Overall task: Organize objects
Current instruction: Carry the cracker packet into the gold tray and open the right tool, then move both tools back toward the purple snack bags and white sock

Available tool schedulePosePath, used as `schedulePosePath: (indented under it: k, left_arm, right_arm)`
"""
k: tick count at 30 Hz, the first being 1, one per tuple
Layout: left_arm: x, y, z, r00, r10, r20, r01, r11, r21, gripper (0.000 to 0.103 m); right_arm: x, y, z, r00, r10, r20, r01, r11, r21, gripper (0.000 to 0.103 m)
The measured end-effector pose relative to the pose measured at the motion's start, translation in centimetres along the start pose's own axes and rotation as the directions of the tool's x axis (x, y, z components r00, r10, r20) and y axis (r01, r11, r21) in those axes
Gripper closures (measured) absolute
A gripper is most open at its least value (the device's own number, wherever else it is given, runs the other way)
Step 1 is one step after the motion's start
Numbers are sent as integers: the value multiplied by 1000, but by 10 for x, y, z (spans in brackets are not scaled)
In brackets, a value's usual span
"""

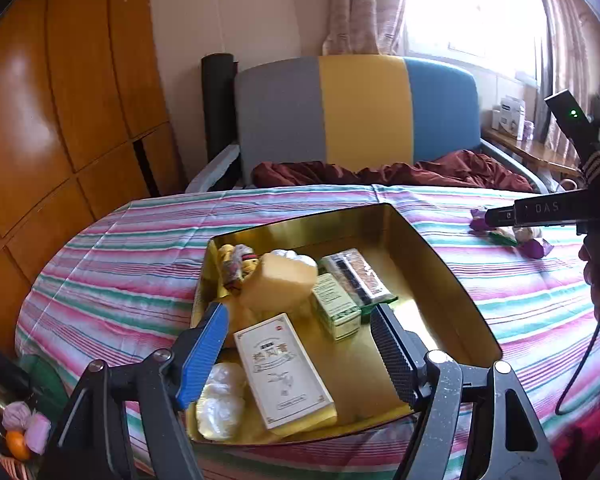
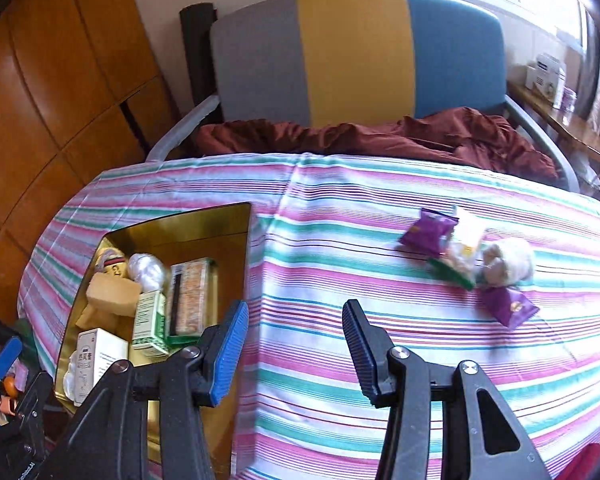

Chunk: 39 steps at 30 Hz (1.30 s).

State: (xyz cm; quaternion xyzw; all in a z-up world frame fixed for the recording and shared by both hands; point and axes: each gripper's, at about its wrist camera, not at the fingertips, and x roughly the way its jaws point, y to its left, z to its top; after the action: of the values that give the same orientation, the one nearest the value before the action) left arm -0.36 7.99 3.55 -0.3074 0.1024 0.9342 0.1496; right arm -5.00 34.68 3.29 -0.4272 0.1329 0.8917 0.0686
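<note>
— What did your claws have in them at that moment?

— Nothing. My left claw (image 1: 300,344) stood spread above the near end of the gold box (image 1: 452,280), its jaws wide apart with only air between them. My right claw (image 2: 296,344) was also parted, more narrowly, and empty, hanging over bare striped cloth (image 2: 340,240) just to the right of the box.

— And what lay in the box?

— Nearest me was a white carton with dark lettering (image 1: 284,372), with a crumpled white wrapper (image 1: 220,400) beside it on the left. Behind those sat a small green-and-white carton (image 1: 336,306) and a pale yellow block (image 1: 280,280). Further back lay a long clear-wrapped snack bar (image 1: 356,276) and a small striped bundle (image 1: 236,264) in the far left corner.

— Was anything outside it?

— Yes, well off to the right on the surface: two purple packets (image 2: 430,230), a green-edged clear packet (image 2: 456,266) and a whitish lump (image 2: 508,260), all huddled together.

— And beyond the surface?

— A dark red blanket (image 2: 380,136) on a chair with a grey, yellow and blue back (image 2: 356,56).
</note>
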Motion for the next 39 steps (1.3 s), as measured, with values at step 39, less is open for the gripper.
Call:
schedulePosePath:
  k: [39]
  left_arm:
    - [115,-196,83,930,-300,-213,328,938,112,30]
  right_arm:
    - [25,-265,1,996,-78,-36,85,835,543,52]
